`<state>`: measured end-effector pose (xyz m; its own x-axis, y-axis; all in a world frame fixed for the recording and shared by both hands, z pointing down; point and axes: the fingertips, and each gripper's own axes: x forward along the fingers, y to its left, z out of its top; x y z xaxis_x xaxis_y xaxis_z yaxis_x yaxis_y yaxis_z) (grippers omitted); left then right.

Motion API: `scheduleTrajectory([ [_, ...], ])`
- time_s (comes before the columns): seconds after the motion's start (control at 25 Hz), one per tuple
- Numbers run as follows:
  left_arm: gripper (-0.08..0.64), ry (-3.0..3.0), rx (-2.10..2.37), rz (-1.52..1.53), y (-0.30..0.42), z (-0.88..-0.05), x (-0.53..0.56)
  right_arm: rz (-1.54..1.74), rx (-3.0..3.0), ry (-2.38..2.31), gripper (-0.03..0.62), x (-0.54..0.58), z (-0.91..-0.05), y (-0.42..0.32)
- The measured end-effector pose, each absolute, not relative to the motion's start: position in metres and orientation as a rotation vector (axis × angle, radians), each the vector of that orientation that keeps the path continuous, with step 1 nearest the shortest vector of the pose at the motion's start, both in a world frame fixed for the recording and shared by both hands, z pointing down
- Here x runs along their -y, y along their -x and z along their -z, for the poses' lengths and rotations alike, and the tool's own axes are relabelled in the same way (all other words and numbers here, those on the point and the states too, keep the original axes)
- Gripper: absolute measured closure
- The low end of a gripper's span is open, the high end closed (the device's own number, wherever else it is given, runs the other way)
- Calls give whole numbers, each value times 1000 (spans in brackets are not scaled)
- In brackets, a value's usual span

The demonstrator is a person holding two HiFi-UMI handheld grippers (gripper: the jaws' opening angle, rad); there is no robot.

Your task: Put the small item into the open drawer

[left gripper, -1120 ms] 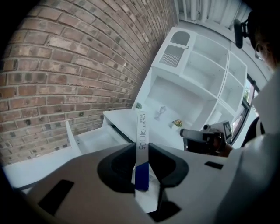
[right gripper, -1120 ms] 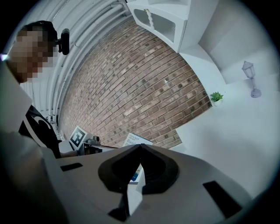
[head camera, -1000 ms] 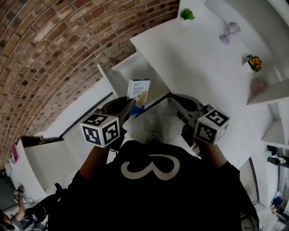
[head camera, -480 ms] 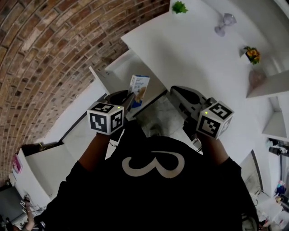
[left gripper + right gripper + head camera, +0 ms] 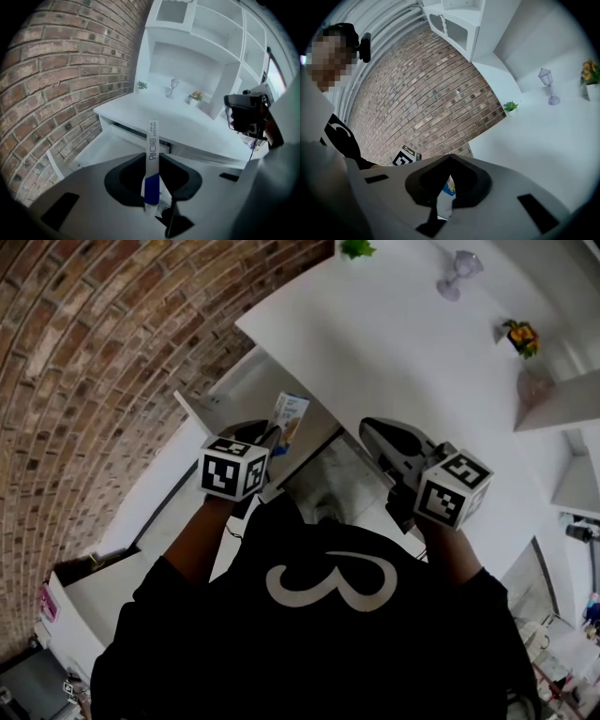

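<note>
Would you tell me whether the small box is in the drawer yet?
Out: the left gripper grips the small box upright, in the air before the open drawer.

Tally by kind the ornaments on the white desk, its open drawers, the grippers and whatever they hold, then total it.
grippers: 2, left gripper and right gripper
small box, held by the left one: 1
open drawer: 1
potted plants: 2, green plant and orange flowers
lamp ornament: 1
total: 7
</note>
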<state>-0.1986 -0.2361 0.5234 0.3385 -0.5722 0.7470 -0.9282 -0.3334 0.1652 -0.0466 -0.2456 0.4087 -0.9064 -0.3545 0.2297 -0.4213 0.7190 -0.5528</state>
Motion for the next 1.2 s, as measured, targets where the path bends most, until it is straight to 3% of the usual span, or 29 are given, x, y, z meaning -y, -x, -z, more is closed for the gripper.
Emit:
scheduleTrajectory([
  [1.2,472,-2121,1002,-1386,184,-644,290,-989,2693,-843,581,248,-437,30],
])
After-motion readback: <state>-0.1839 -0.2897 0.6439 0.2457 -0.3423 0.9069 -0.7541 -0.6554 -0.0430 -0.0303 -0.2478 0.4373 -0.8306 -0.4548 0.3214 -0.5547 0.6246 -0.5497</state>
